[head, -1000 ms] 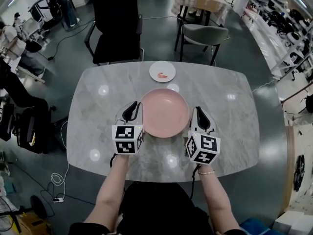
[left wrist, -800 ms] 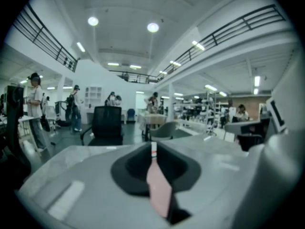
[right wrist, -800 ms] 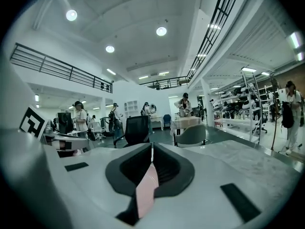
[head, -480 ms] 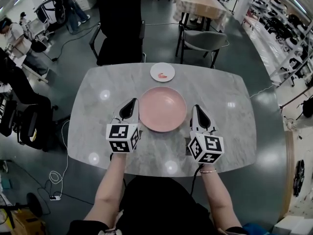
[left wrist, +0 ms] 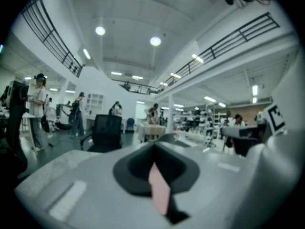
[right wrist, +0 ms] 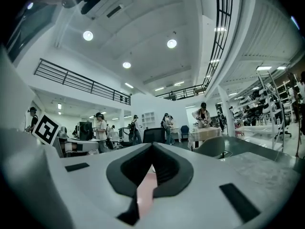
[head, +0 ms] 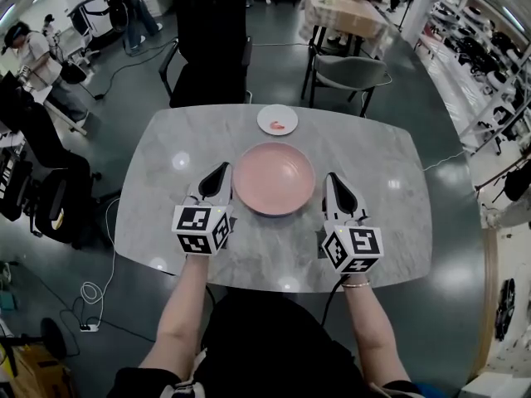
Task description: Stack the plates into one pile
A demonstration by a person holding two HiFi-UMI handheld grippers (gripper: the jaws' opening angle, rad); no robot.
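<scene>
Now, pink plate (head: 274,178) clamped between left gripper (head: 221,172), right gripper (head: 331,179)

Grey hand-held grippers (head: 221,171) (head: 331,179), black clothing (head: 265,347)

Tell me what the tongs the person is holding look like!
The left tongs and right tongs are light grey with black pointed tips. Each carries a white cube with black square markers. A thin bracelet circles the right wrist.

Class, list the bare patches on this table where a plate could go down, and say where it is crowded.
Bare: the table right of the right gripper to its edge; left of the left gripper to its edge. Crowded: the middle, pink plate held between both, white plate just behind.
</scene>
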